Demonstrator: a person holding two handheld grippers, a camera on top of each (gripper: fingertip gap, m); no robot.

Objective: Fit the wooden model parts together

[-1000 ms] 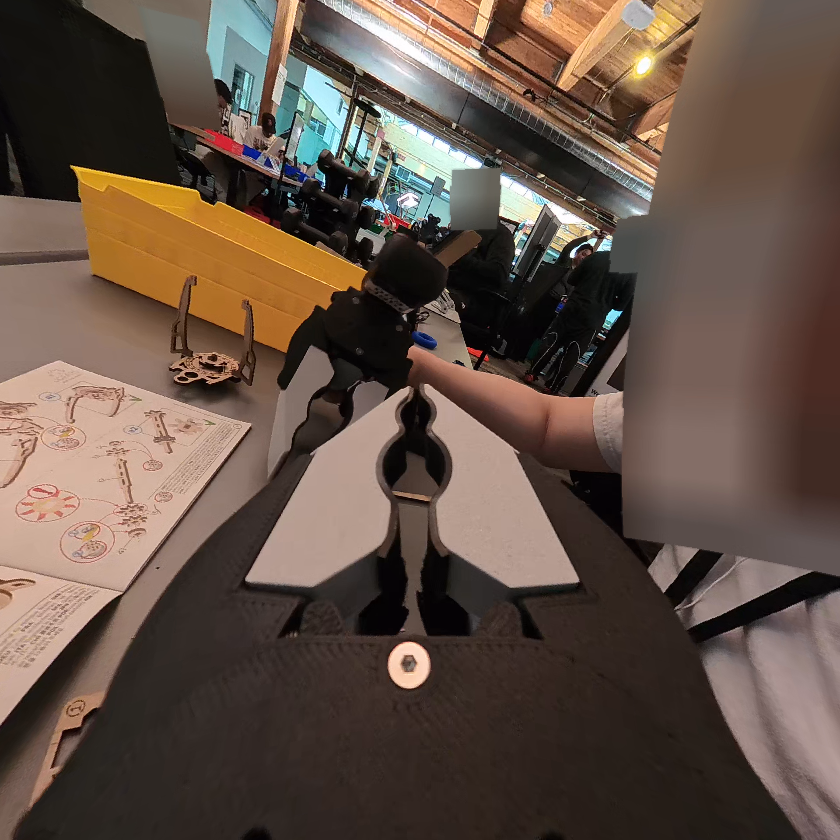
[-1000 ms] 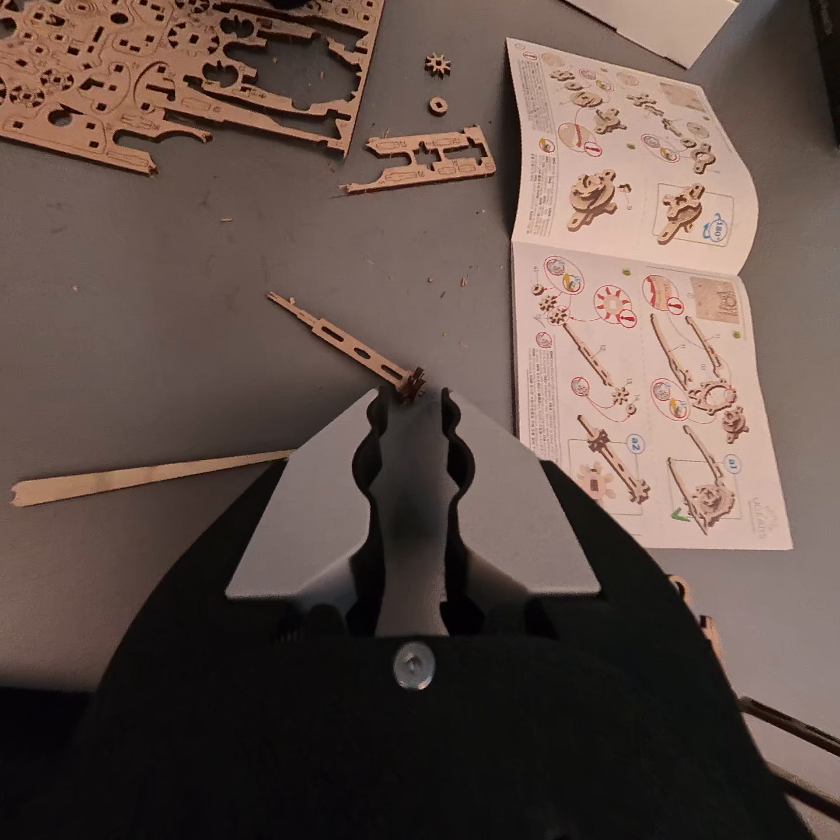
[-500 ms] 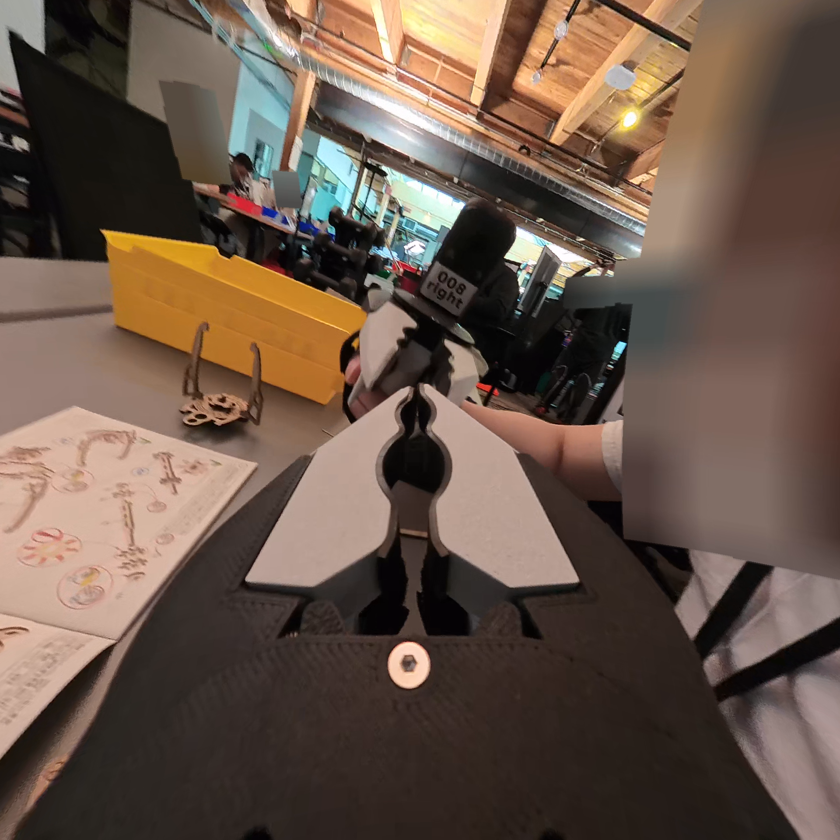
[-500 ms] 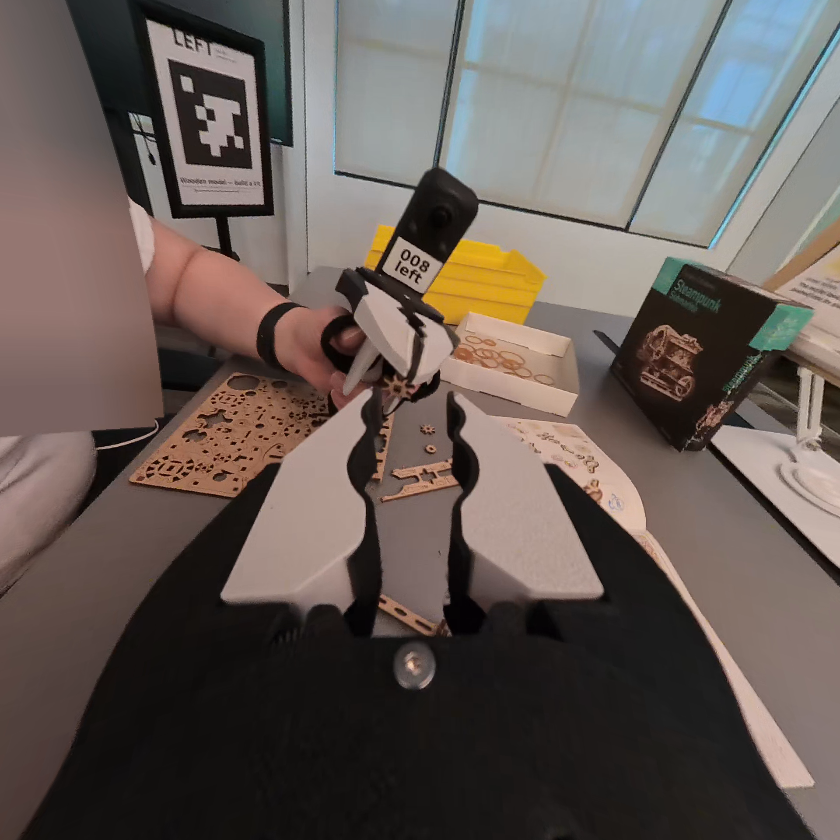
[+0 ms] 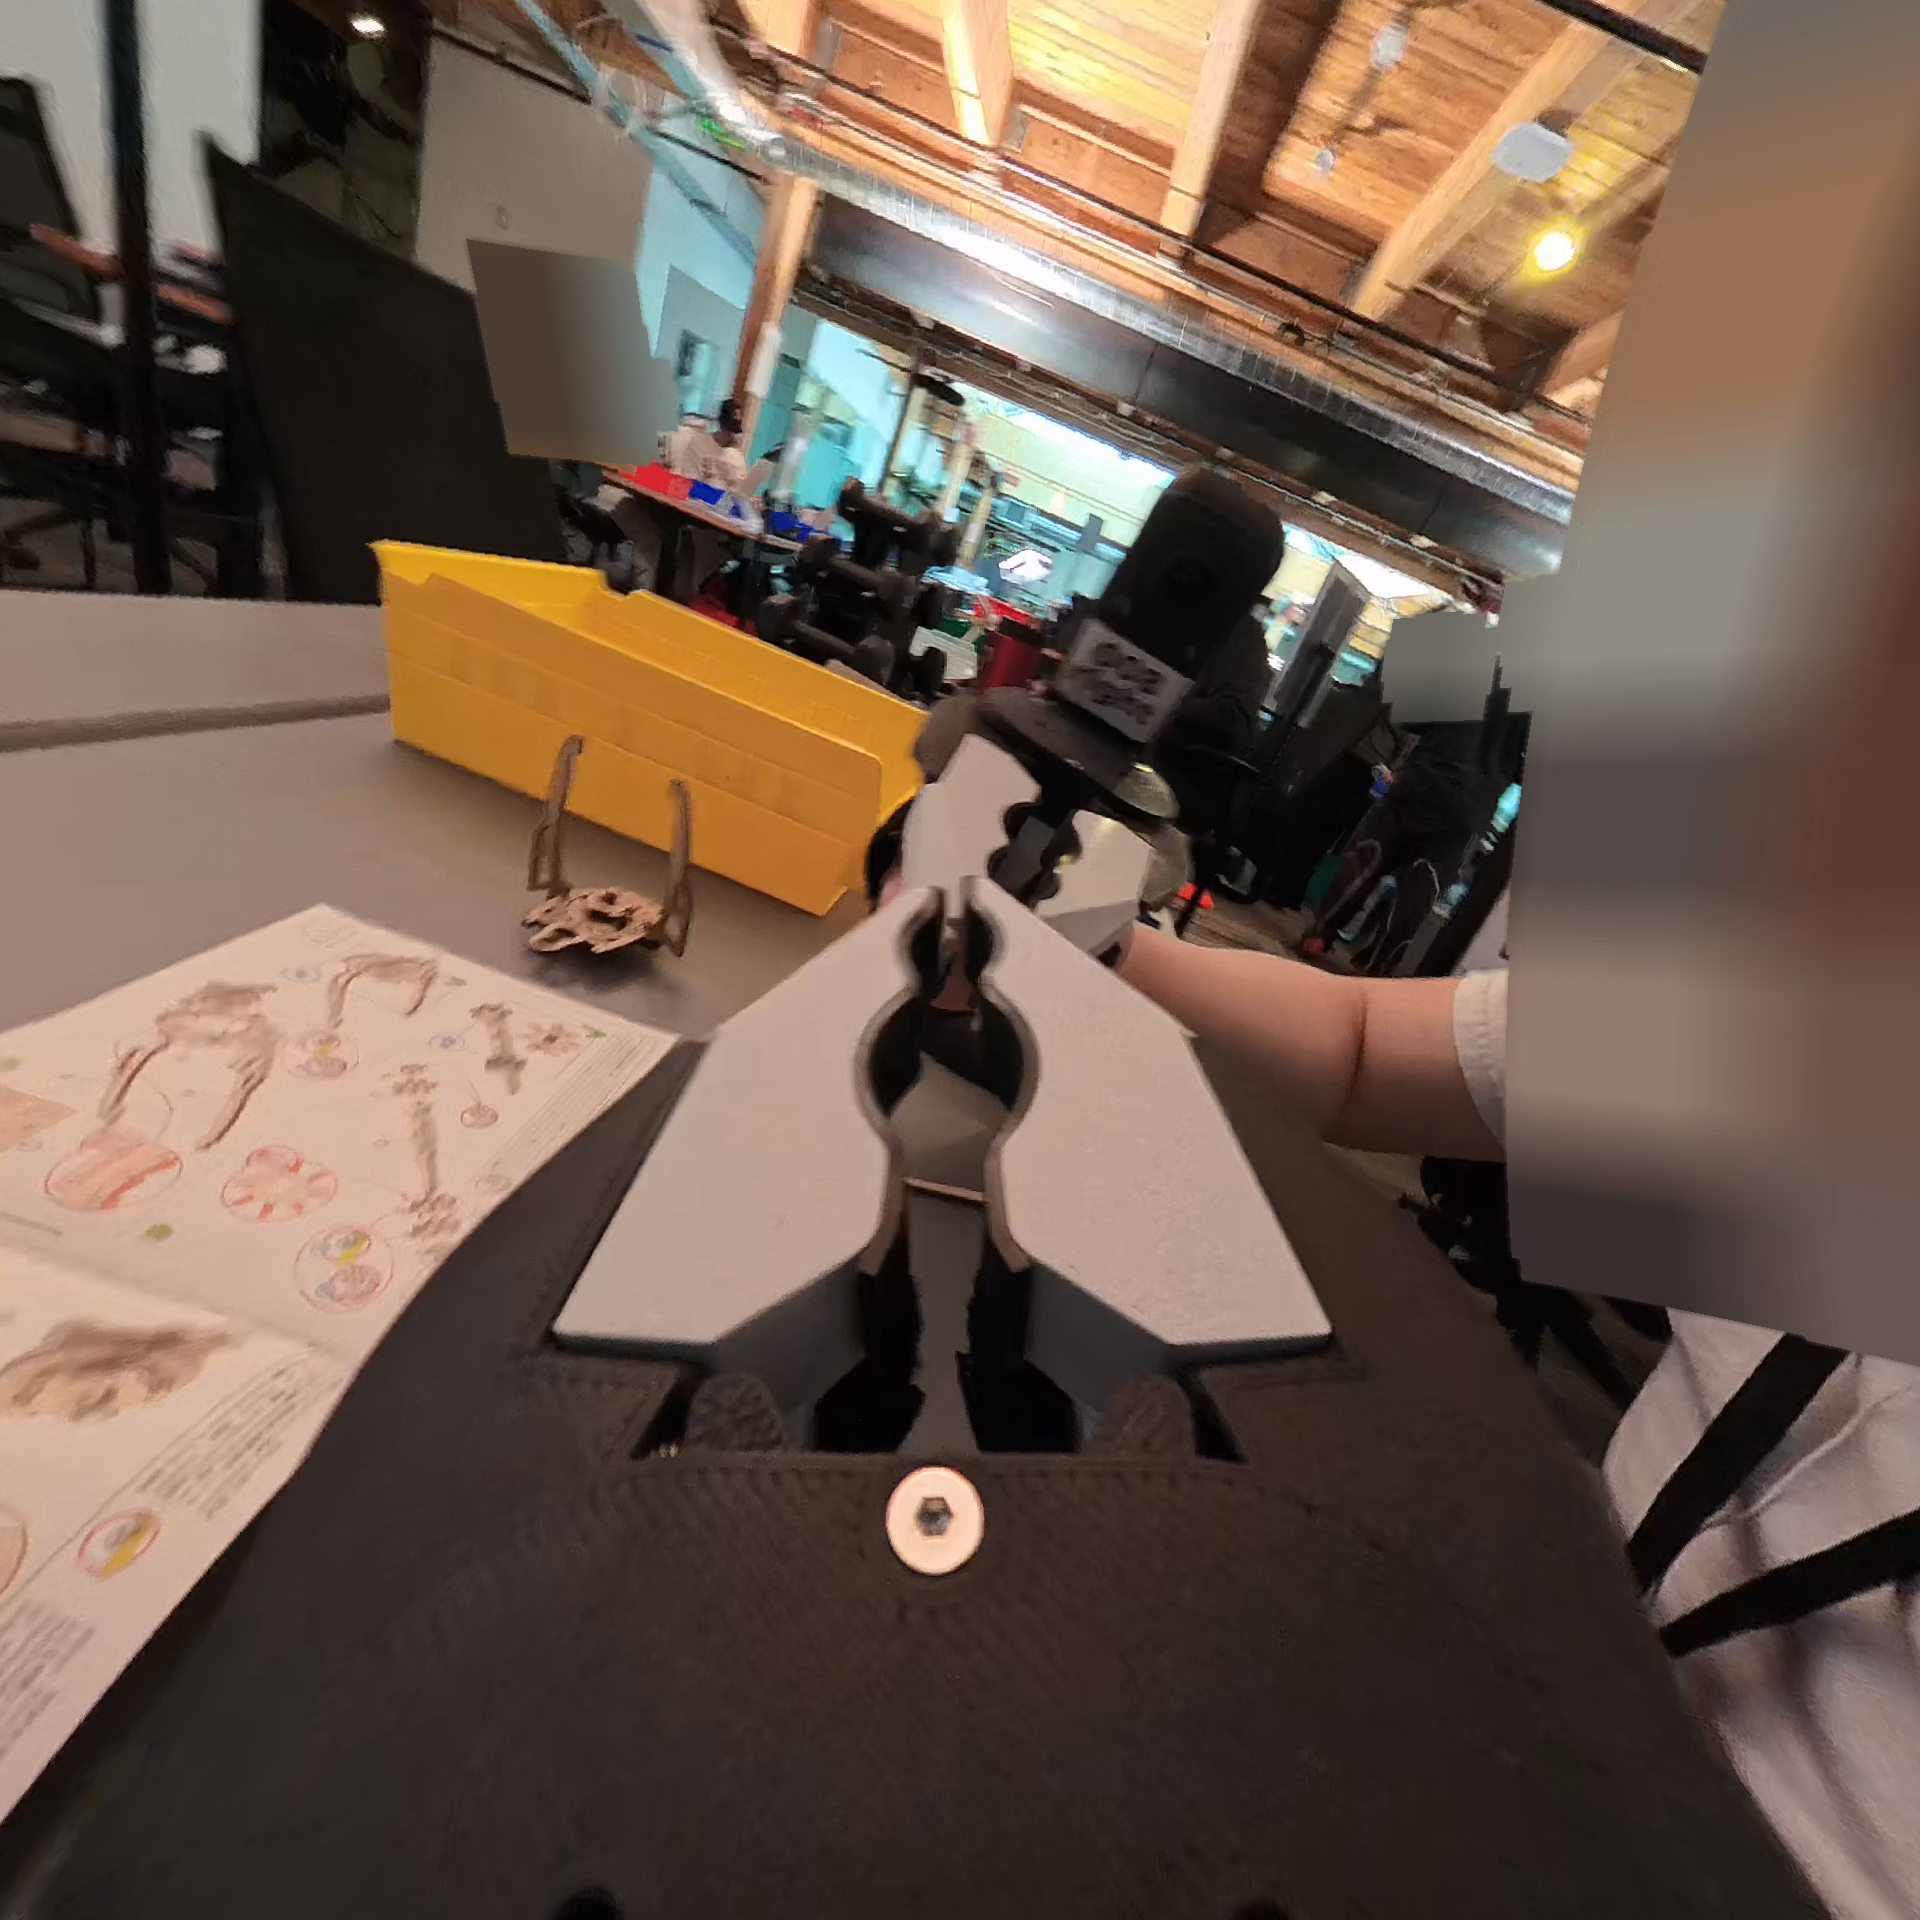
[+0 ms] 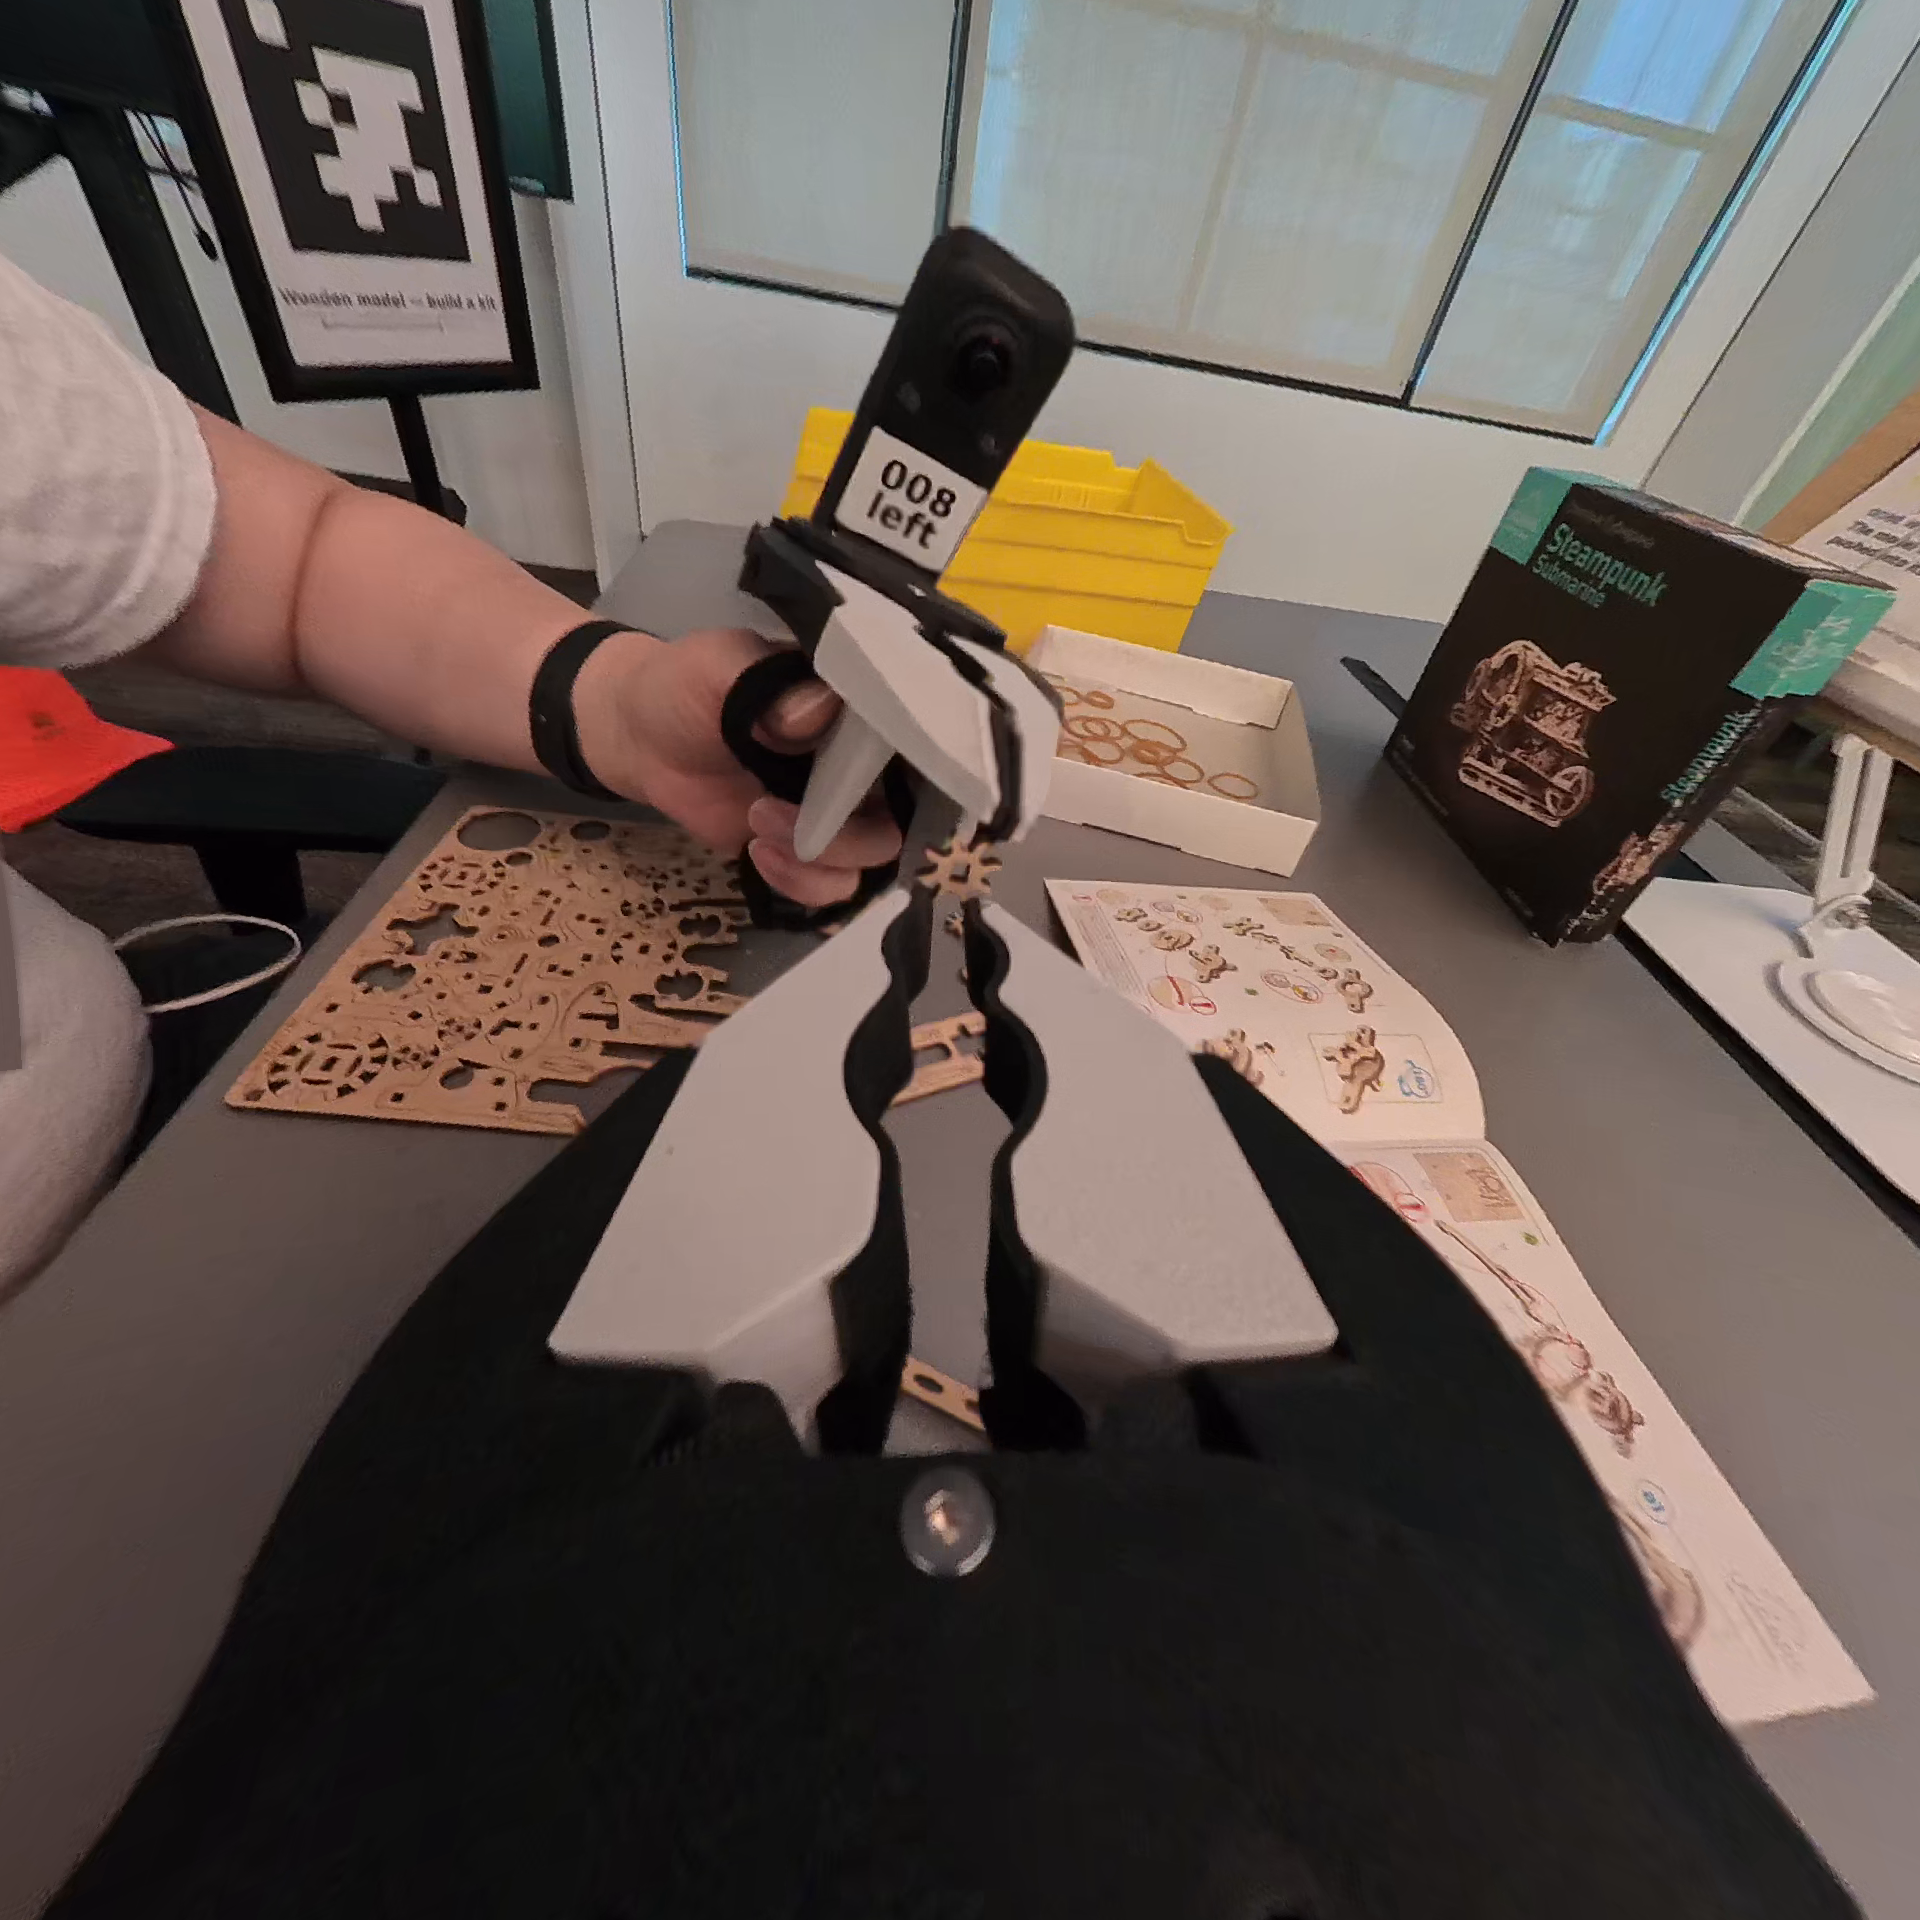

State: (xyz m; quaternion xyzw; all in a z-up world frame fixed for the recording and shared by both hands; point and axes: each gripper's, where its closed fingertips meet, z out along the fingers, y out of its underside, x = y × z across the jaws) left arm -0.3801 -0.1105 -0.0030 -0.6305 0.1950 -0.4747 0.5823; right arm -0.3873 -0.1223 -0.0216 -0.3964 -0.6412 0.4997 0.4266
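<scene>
While both grippers meet above the grey table, the right gripper clamps a wooden strip, mostly hidden between its fingers. Left gripper pinches a small gear touching the right's tips. Whether gear and strip join is unclear.

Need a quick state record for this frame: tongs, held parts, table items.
left tongs: shut, tips at the small gear
right tongs: shut on wooden strip, which runs back between its fingers
small gear: in the air at both tips; cannot tell which tongs grip it
on table: parts sheet, instruction booklet, partial assembly, yellow bin
fit: not visible
</scene>
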